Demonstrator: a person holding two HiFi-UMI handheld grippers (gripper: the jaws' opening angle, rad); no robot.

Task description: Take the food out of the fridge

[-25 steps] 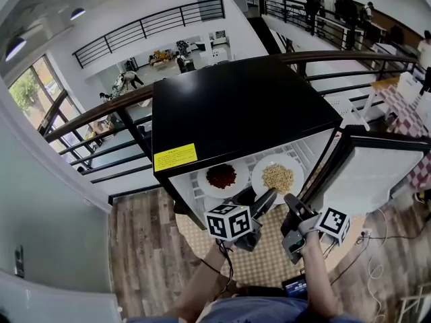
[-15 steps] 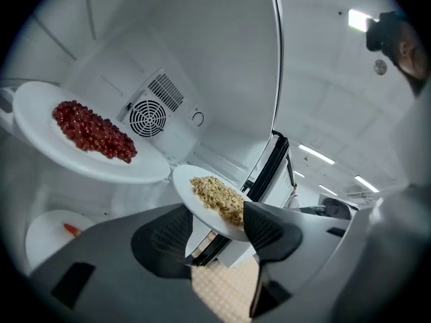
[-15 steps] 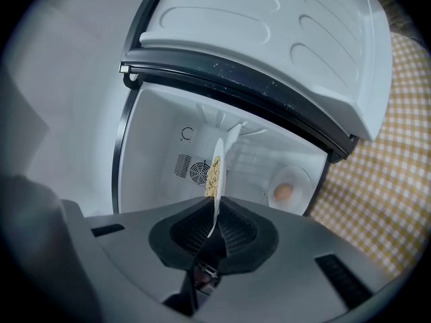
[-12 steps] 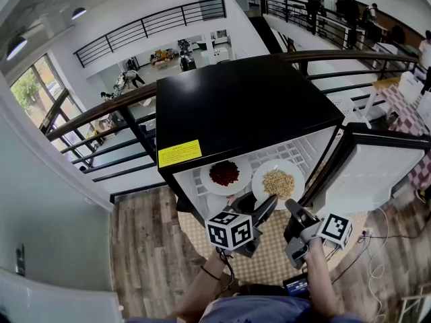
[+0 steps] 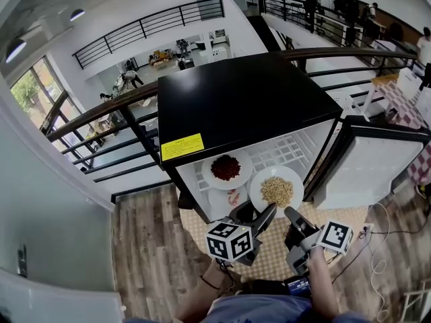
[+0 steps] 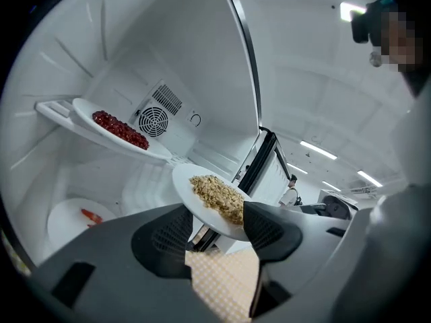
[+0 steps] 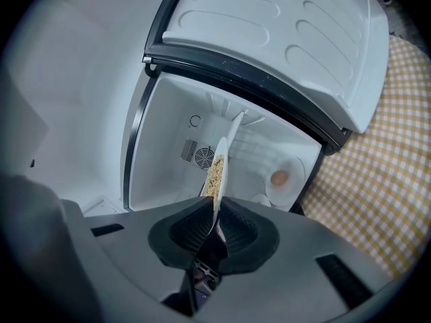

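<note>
A white plate of beige nuts (image 5: 277, 190) hangs out past the front of the black fridge (image 5: 242, 106). My right gripper (image 5: 291, 215) has its near rim between its pads. In the right gripper view the plate of nuts (image 7: 217, 170) stands edge-on in the right gripper (image 7: 217, 210), whose jaws are opening but still touch the rim. My left gripper (image 5: 258, 214) is open just left of and below the plate, holding nothing. In the left gripper view the plate of nuts (image 6: 214, 195) floats beyond the wide-apart left gripper (image 6: 217, 231). A plate of red food (image 5: 225, 169) rests on the wire shelf.
The fridge door (image 5: 367, 167) stands open at the right. A lower plate with a small piece of food (image 7: 279, 177) lies inside, below the shelf. A yellow checked mat (image 5: 269, 261) covers the wooden floor in front. A railing (image 5: 101, 113) runs behind the fridge.
The plate of nuts has slid off the shelf and out toward me, with both grippers drawing back along with it. The red plate stayed on the shelf.
</note>
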